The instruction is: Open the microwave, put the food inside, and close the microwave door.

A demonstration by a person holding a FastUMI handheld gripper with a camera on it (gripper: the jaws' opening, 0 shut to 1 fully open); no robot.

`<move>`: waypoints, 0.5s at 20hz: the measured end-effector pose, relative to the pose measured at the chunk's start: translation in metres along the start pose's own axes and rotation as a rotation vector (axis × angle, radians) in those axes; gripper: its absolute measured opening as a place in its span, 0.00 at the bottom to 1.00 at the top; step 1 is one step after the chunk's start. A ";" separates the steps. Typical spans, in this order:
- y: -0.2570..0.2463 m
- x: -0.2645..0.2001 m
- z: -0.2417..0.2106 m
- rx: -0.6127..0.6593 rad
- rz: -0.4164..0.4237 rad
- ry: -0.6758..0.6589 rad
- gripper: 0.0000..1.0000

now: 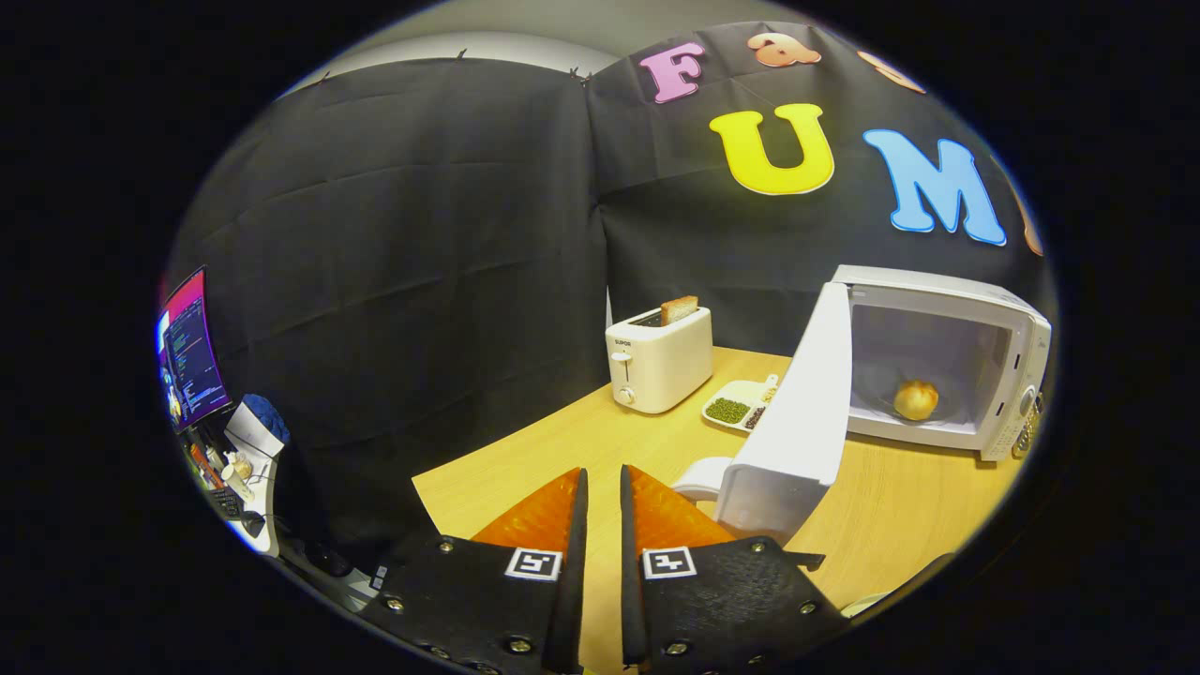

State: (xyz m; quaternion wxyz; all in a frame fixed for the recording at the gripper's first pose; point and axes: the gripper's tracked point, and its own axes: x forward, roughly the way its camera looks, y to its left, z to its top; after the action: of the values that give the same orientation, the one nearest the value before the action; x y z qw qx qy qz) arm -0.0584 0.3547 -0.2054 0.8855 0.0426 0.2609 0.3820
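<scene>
- The gripper point(603, 487) has its fingers almost together, holding nothing.
- Beyond them, to the right, the microwave point(994, 361) stands with its door point(806, 394) open.
- A round bun point(916, 399) sits inside it.
- A toaster point(656, 361) with bread point(679, 308) stands straight ahead on the table point(900, 506).

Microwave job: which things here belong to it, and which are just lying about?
Job: microwave, its open door, bun inside, claw nearly closed, holding nothing.
Lying about: toaster with bread, snack tray, monitor.

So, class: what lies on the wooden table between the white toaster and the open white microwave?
In the gripper view, a white divided dish of dark grains sits between toaster and microwave; the open door overlaps it.
</scene>
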 end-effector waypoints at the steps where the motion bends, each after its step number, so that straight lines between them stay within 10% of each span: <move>1: -0.004 -0.005 0.000 0.003 -0.001 -0.002 0.18; 10: -0.063 -0.038 -0.007 0.030 -0.104 -0.004 0.18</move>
State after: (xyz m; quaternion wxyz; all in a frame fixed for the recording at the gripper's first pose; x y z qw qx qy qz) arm -0.0420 0.2825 -0.2121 0.9040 0.0429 0.2666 0.3314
